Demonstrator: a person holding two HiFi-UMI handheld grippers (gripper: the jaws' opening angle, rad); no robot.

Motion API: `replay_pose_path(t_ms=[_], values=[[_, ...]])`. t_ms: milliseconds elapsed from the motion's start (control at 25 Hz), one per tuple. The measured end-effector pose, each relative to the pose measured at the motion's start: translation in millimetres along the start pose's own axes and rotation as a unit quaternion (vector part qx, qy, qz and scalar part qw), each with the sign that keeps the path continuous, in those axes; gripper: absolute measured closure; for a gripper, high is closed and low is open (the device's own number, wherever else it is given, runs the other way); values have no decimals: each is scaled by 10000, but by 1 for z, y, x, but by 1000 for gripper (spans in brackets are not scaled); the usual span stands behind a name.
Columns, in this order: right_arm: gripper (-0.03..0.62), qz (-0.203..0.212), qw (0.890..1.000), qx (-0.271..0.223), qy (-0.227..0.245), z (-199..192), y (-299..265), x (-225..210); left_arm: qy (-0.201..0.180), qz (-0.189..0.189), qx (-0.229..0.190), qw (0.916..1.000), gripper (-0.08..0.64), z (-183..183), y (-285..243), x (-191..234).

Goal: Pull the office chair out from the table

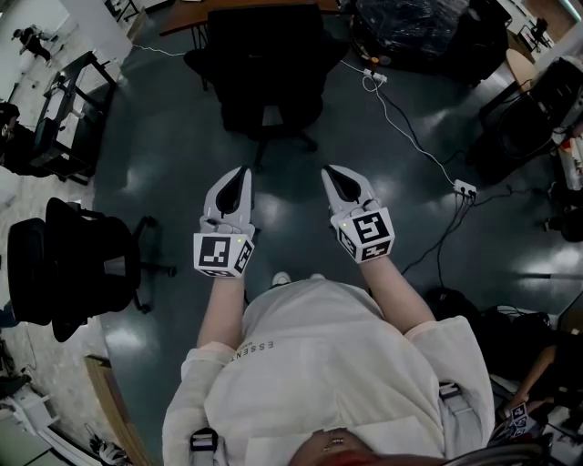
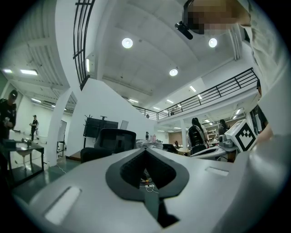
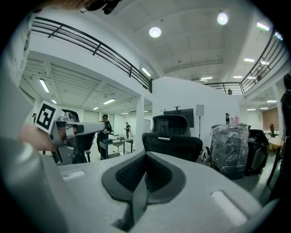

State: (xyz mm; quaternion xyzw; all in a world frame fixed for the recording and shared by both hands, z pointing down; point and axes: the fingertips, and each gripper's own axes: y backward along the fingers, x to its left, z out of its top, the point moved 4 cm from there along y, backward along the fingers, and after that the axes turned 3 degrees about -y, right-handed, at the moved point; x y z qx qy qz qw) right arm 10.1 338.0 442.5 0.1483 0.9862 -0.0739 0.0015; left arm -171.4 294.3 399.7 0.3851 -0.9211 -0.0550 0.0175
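Facing the office chair (image 1: 264,68), the left gripper (image 1: 242,171) and right gripper (image 1: 327,171) are both pinched shut and empty. It stands straight ahead at the table (image 1: 187,20) edge, well apart from them and slightly more in line with the left one.

Office chair (image 1: 264,55) stands at the floor's far edge, directly before the table (image 1: 255,5). Left gripper (image 1: 243,173) and right gripper (image 1: 327,173) sit side by side on the near side of that chair, apart from it. Second chair (image 1: 73,264) stands at the left edge. Power strip (image 1: 465,188) lies towards the right edge; wrapped bundle (image 1: 414,27) occupies the far right corner.
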Motion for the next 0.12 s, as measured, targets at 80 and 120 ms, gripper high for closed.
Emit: replay_pose_path(t_ms=[80,120], values=[[600,0,10000,16,-7,-1,0,-2,0,10,8,10000,543,-1,-1,-1],[600,-1,10000,24,-9,-1,0,-3,1,14,12,10000,543,-1,-1,-1]])
